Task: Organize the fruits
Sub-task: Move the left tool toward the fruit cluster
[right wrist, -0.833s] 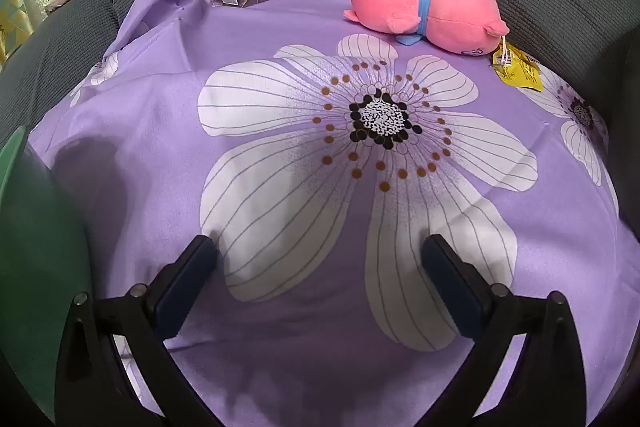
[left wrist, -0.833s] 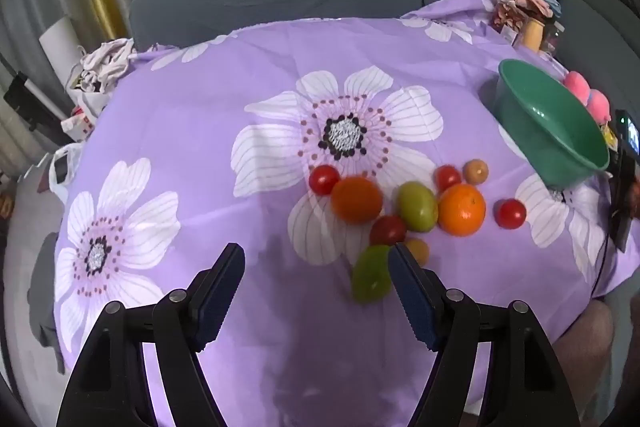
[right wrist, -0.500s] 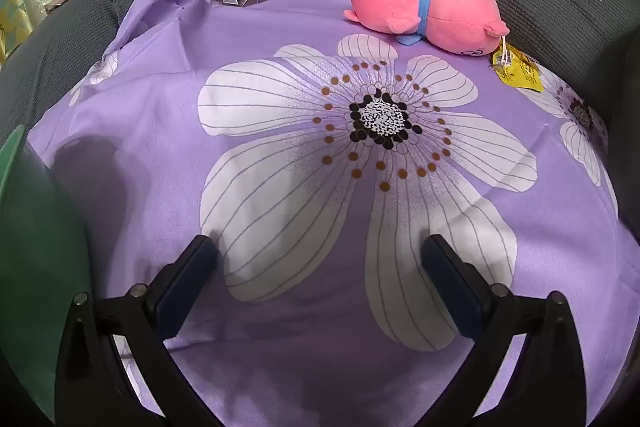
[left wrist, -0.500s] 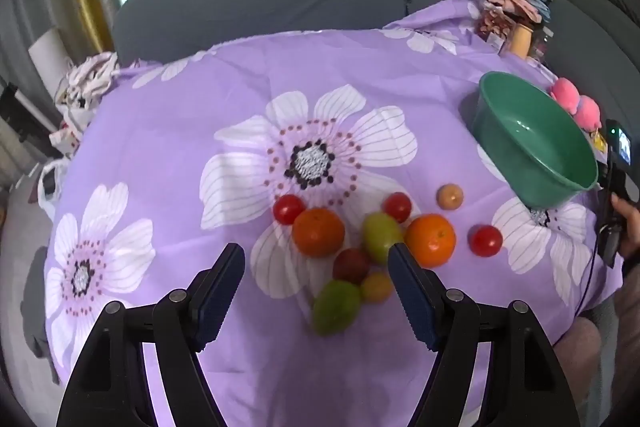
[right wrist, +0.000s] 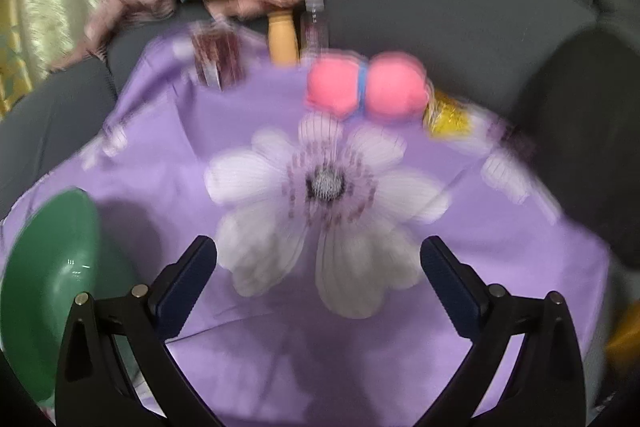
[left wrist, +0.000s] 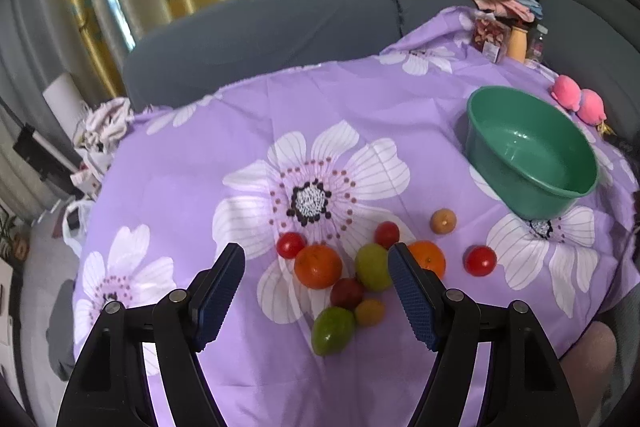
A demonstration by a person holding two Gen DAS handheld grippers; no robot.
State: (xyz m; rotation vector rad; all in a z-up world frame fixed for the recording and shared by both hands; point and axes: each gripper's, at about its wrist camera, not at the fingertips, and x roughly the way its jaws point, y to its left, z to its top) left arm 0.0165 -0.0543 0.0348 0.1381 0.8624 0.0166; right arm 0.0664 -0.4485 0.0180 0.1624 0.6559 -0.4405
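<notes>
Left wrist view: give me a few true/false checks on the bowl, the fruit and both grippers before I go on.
1. The green bowl holds no fruit. True.
2. The left gripper is shut on a fruit. False: its jaws are open and hold nothing.
3. All fruit lies on the purple cloth. True.
4. The bowl lies left of the fruit. False: it is to the right and farther off.
5. The right gripper holds the pink toy. False: it is open, with the toy far ahead.
</notes>
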